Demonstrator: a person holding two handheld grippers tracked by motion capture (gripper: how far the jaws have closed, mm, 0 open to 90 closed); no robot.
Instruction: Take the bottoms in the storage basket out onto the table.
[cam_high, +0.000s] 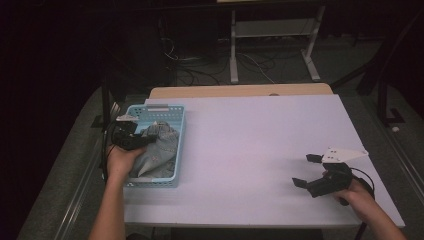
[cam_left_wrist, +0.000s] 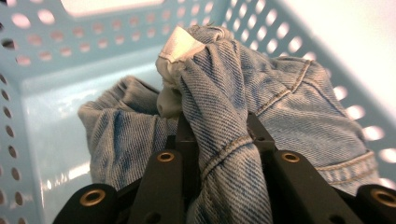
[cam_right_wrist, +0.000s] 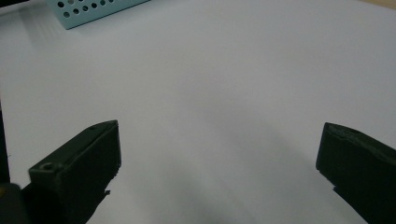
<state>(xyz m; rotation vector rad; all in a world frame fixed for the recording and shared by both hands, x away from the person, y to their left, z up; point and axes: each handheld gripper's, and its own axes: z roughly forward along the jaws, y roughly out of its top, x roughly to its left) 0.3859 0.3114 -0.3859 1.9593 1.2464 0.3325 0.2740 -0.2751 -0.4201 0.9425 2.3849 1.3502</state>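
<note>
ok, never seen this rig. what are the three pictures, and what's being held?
No robot arm here: a person holds a hand-held two-jaw gripper in each hand. The high view looks down on the white table. The other two pictures come from a camera riding on each gripper. On the table's left stands a light blue perforated basket holding denim jeans. The left gripper is shut on a bunched fold of the jeans, inside the basket. The right gripper is open with nothing between its jaws, over bare table.
</note>
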